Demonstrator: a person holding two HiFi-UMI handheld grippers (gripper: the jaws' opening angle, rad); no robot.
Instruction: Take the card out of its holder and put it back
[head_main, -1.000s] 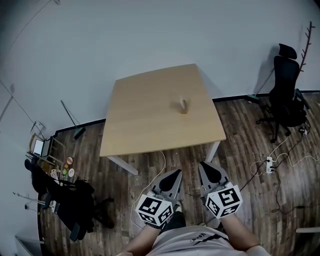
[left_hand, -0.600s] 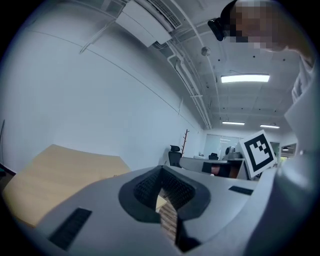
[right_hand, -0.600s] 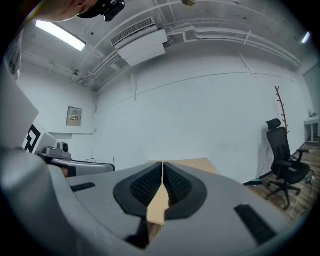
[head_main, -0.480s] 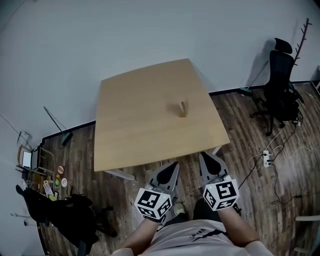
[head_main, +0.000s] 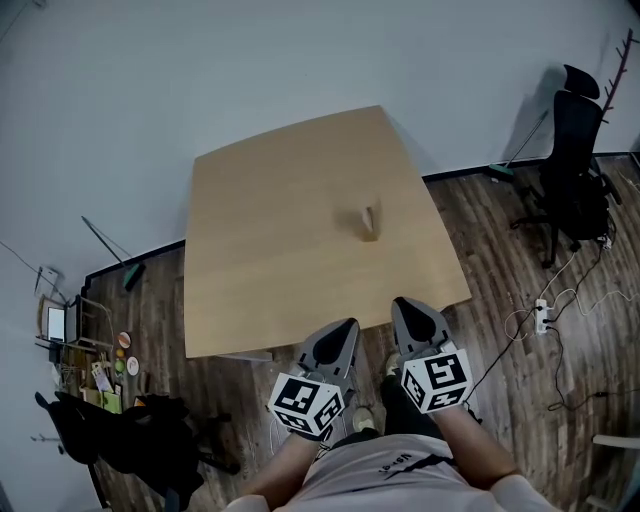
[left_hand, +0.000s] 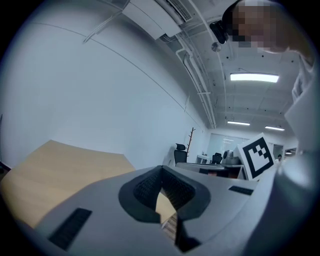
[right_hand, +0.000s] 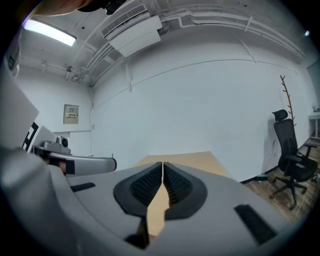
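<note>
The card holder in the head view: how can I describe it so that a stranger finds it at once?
Find the light wooden table by the pale wall. A little right of its middle stands the card holder, a small upright tan piece. It is the only thing on the tabletop.

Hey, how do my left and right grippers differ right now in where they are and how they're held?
The right gripper reaches further forward toward the table than the left gripper. The left gripper is rolled to one side, its view showing the room tilted, while the right gripper's view is level. Both have jaws together on nothing, short of the card holder.
</note>
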